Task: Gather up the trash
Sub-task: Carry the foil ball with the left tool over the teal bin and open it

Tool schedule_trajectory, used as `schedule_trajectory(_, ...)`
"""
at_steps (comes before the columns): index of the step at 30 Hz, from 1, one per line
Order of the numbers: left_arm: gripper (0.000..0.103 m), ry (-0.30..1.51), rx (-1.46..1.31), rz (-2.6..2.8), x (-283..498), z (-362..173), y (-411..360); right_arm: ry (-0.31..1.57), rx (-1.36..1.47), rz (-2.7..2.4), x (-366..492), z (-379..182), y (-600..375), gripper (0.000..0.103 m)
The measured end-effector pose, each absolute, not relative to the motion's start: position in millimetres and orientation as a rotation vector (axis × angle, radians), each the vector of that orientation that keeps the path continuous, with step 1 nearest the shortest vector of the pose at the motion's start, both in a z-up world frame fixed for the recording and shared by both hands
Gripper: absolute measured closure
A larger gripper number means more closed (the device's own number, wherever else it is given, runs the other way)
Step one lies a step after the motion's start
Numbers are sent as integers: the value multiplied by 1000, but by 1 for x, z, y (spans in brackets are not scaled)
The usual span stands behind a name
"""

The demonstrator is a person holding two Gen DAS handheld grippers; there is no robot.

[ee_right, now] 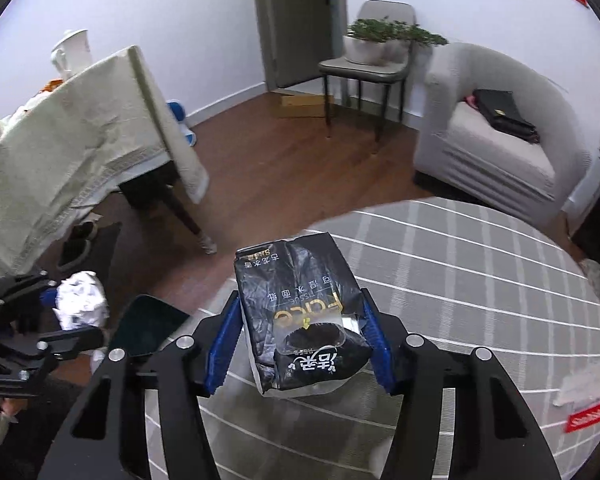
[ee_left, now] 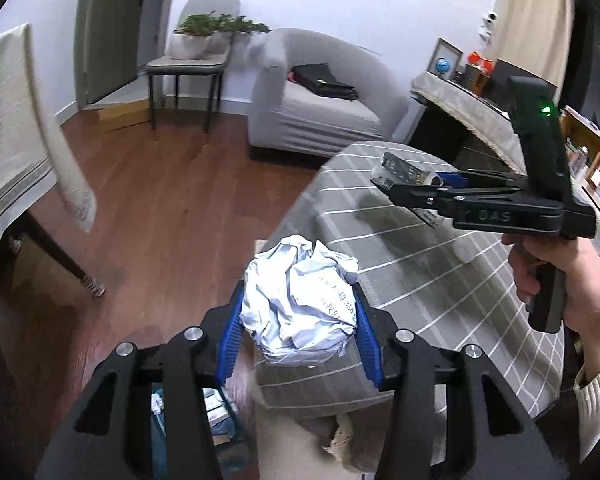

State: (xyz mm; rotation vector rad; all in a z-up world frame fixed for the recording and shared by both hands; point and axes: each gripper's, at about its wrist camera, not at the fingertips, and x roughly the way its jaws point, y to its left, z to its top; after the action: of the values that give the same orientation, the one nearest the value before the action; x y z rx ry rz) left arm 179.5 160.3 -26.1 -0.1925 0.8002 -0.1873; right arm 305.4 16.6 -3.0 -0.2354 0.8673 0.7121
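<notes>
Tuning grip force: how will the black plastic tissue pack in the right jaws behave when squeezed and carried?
The black plastic tissue pack looks torn open and creased, so it probably crushes rather than resists. It seems mostly empty, so likely light. The glossy film may slip on the blue pads, though their ribbing should help.

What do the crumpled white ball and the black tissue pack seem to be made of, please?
Crumpled white ball: looks like thin paper or plastic film with a slight sheen; sharp creases hold their shape and faint print shows. Which of the two is unclear.

Black tissue pack: soft glossy plastic film; it wrinkles, reflects light, carries gold and white print, and has a torn opening.
</notes>
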Motion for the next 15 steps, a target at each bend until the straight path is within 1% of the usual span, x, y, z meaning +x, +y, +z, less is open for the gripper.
schedule_trajectory(10,51,827,-217,-100,160,-36,208,881,-264,854,275,-6,86,46)
schedule_trajectory(15,51,862,-216,-48,150,-49,232,896,-295,905,259,-15,121,46)
